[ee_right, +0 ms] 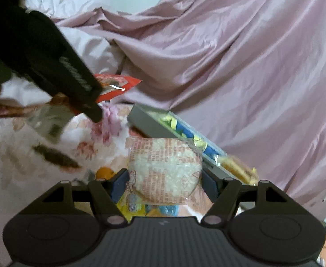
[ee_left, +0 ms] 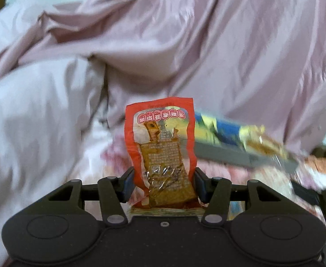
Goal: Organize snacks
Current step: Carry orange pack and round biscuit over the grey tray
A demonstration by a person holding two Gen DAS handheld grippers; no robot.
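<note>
A pink quilt (ee_right: 241, 62) filled the background, and the grey tray (ee_right: 154, 124) of sorted snacks lay beside it on the floral sheet (ee_right: 18, 162). The left gripper (ee_left: 164, 181) was clamped on a red pouch (ee_left: 160, 142), the right gripper (ee_right: 164, 183) on a clear rice-cake pack (ee_right: 163, 169). Both grips looked shallow, so slick film might slip. The print was too blurred to read.
</note>
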